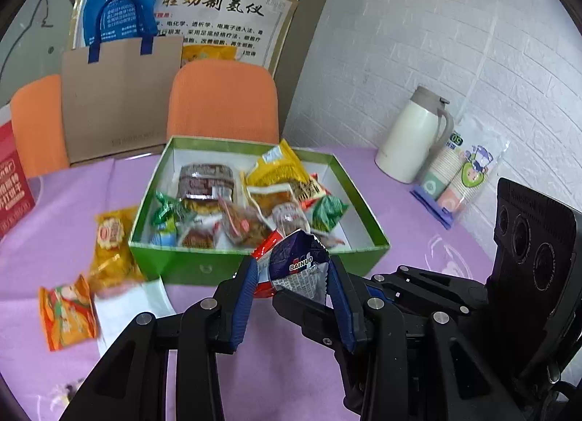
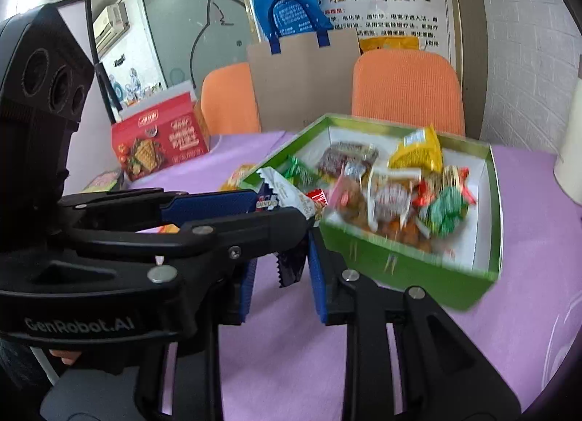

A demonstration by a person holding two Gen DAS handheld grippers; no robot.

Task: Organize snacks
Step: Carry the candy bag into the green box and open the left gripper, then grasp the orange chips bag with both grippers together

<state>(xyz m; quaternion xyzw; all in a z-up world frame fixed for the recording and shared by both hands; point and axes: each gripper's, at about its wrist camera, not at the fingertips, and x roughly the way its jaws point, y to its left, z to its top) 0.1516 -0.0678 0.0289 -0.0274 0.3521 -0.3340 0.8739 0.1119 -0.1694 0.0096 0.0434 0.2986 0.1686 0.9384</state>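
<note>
While the left gripper (image 1: 291,275) clamped a dark blue BAINUO snack packet (image 1: 296,262) between its blue pads, the right gripper (image 2: 278,271) crossed beneath it, its jaws spread around the packet's serrated lower edge without visibly pinching it. Just ahead of both tools sat the green box (image 1: 203,268), crowded with wrapped snacks, on the purple tablecloth (image 1: 65,231). Left of the left gripper lay two orange-yellow snack packs (image 1: 69,312).
</note>
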